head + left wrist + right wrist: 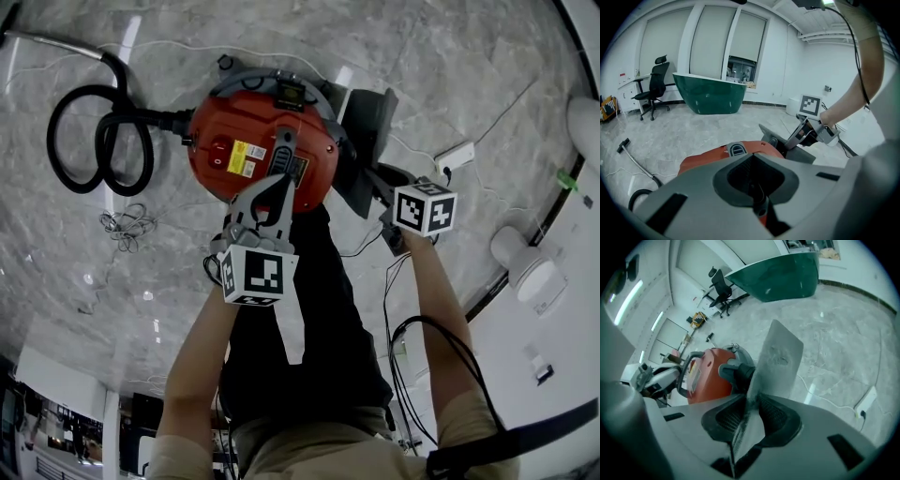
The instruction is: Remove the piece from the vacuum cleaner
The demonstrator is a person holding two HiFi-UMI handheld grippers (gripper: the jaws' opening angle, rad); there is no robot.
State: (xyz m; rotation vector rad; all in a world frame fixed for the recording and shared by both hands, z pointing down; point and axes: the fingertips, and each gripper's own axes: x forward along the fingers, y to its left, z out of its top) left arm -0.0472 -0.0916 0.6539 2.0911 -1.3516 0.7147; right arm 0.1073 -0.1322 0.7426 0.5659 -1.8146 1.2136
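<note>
— Where do we find the piece?
— We note the flat grey piece [780, 357] at the red vacuum cleaner's [239, 155] side, away from the hose. The right gripper's [749, 413] jaws are clamped on it. We cannot tell whether it is free of the body.
— And the left gripper [272, 187]?
— Closed on the vacuum's handle [283, 150]. Nearby on the marble floor [450, 75] we record a coiled hose [98, 141], a cord bundle [129, 225] and a white power strip [455, 157].

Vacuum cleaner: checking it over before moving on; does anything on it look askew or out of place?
Yes. A grey panel juts out tilted from the side of the red vacuum cleaner, clamped edge-on in the right gripper instead of sitting flush. Its face looks dusty.
</note>
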